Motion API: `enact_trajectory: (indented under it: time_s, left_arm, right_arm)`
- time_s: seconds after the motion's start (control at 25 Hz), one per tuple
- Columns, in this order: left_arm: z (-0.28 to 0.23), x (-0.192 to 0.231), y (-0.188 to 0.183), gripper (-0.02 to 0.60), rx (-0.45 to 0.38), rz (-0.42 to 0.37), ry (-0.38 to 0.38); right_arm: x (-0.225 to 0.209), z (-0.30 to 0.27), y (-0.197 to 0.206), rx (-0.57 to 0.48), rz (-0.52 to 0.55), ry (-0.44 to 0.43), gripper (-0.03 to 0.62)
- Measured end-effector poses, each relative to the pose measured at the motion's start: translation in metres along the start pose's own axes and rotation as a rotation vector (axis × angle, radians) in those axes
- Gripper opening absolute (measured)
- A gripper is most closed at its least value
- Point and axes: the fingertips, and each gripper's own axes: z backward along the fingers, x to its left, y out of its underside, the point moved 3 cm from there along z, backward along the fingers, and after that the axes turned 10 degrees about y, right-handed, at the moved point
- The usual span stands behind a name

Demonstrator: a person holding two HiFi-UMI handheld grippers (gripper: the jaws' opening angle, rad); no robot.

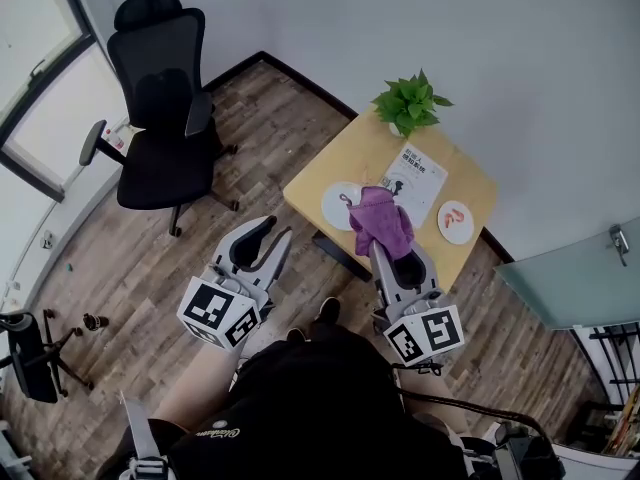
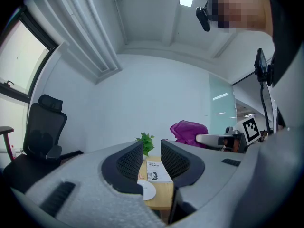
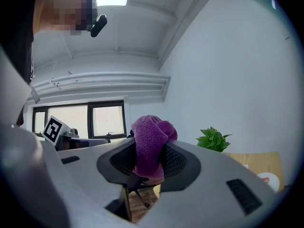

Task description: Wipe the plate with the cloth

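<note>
Cloth [image 3: 149, 144] clenched in right gripper [image 3: 148, 161], left gripper [image 2: 152, 158] parted, plate [image 1: 335, 208] beside booklet [image 1: 420, 180], plant [image 1: 410, 104]

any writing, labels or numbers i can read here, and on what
Booklet on the table: dark cover heading, too small to read.
Black shirt: pale logo script, too blurred to read.
Cubes on the left gripper and right gripper: square marker patterns, no words.

right gripper [image 1: 386, 243] — holds purple cloth [image 1: 381, 220] | plate [image 1: 336, 206] on table [image 1: 345, 158] | left gripper [image 1: 277, 227] — empty
</note>
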Motion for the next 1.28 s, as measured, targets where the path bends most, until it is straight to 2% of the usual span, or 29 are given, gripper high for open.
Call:
enact_trajectory:
  time_s: [0.36, 0.64, 0.84, 1.28]
  left_arm:
    - [-0.060, 0.009, -0.015, 0.109, 0.007, -0.022, -0.006]
    - [-0.106, 0.013, -0.021, 0.107, 0.024, -0.033, -0.058]
    - [-0.127, 0.023, -0.015, 0.107, 0.030, -0.019, -0.095]
    - [-0.147, 0.057, -0.009, 0.105, 0.067, 0.006, -0.037]
  right_arm:
    - [-0.046, -0.035, -0.008, -0.014, -0.042, -0.023, 0.121]
    - [-0.087, -0.060, -0.018, 0.004, -0.062, -0.080, 0.121]
    - [-0.099, -0.080, -0.016, 0.033, -0.052, -0.140, 0.121]
    - [-0.099, -0.113, -0.014, 0.045, -0.041, -0.082, 0.121]
